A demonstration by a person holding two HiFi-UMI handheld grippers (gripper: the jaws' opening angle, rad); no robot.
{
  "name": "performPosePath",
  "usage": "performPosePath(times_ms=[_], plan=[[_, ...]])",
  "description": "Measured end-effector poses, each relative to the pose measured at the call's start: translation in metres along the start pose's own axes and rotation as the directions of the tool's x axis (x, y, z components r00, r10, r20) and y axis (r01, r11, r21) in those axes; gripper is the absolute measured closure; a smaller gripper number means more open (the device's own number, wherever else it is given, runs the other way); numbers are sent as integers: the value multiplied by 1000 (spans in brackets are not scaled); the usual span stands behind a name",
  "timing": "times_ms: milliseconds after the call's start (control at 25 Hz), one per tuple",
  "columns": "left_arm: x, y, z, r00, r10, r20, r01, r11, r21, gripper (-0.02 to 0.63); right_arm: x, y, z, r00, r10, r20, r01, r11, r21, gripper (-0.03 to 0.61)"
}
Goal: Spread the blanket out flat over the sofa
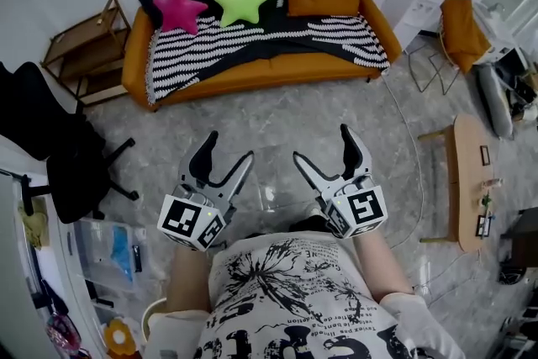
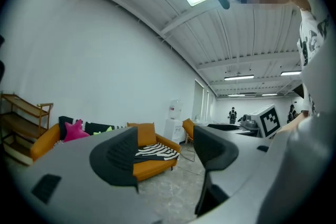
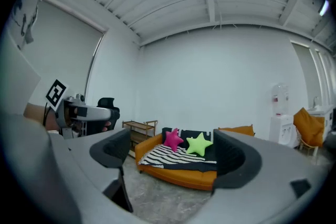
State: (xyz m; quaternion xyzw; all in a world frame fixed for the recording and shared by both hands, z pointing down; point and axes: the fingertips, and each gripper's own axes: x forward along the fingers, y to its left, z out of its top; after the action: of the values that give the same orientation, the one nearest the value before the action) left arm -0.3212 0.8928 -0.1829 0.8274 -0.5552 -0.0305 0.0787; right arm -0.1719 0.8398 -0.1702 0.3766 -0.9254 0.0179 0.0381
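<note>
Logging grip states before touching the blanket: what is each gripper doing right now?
Left gripper: open, holding nothing.
Right gripper: open, holding nothing.

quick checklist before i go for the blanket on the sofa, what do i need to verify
1. Left gripper empty, its fingers apart: ok.
2. Right gripper empty, its fingers apart: ok.
3. Grippers close enough to grasp the black and white striped blanket: not ok. Both are held well back from the orange sofa.
4. Path to the sofa: ok. The grey marbled floor in front of it is bare.
5. Blanket free of things on top: not ok. A pink star-shaped pillow and a green star-shaped pillow lie on it.
6. Blanket lying flat: cannot tell. It covers seat and back, but the dark band across it may be a fold.
</note>
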Motion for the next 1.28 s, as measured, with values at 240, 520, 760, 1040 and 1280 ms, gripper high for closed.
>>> performPosePath(times_ms=[240,520,760,1040,1280], plan=[[15,23,-11,996,79,-34,-77,996,47,284,17,-23,-8,999,-39,-30,39,999,3,57],[75,43,-30,992,111,-64,-110,994,10,284,64,-89,-28,998,-30,-56,32,999,35,57],[172,73,-18,983,174,-59,-174,985,8,285,149,-173,-27,995,68,-72,-64,997,51,57],[315,102,-6,973,221,-58,-222,975,-1,285,243,-284,-29,973,179,-143,-170,983,71,57],[400,126,-21,969,225,-99,-230,973,-36,285,305,-352,-53,953,207,-223,-188,977,103,58]])
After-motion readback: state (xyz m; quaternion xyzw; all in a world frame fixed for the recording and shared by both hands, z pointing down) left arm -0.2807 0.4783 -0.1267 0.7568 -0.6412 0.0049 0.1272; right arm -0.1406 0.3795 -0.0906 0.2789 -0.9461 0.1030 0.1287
